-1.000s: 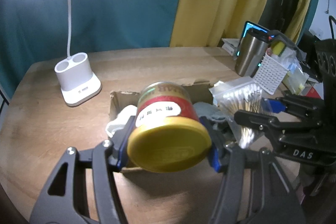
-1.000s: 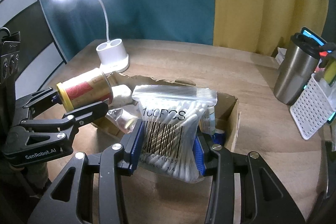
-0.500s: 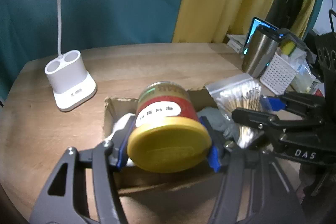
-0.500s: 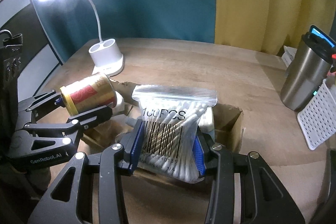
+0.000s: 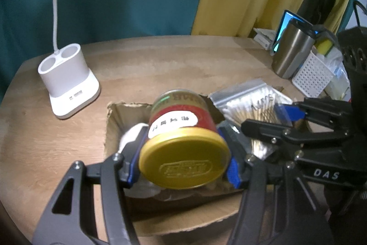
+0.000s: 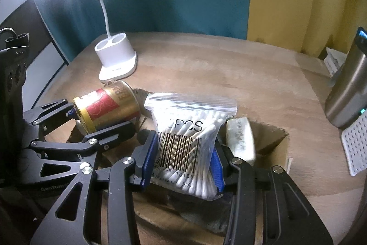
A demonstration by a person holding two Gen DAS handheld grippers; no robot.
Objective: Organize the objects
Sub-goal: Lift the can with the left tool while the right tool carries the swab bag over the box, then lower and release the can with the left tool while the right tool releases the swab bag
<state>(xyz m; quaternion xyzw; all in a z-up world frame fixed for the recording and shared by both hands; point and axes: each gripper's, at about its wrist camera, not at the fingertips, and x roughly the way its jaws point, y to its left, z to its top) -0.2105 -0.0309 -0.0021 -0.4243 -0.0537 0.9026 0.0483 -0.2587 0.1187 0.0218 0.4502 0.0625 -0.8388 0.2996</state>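
My left gripper (image 5: pixel 183 157) is shut on a red and gold tin (image 5: pixel 183 130) with a yellow lid, held lying on its side over the left part of an open cardboard box (image 5: pixel 110 121). The tin also shows in the right wrist view (image 6: pixel 107 107). My right gripper (image 6: pixel 182 157) is shut on a clear zip bag of cotton swabs (image 6: pixel 190 137), held upright over the box (image 6: pixel 275 141). The bag also shows in the left wrist view (image 5: pixel 250 102). The two grippers are side by side, close together.
A white lamp base (image 5: pixel 68 82) stands on the wooden table (image 5: pixel 160 61) at the back left. A steel tumbler (image 5: pixel 291 49) and a white perforated basket (image 5: pixel 312 77) stand at the right. A white packet (image 6: pixel 240 137) and other items lie in the box.
Both grippers have moved forward and lower over the box with their loads. The box now lies right under the tin and the bag.
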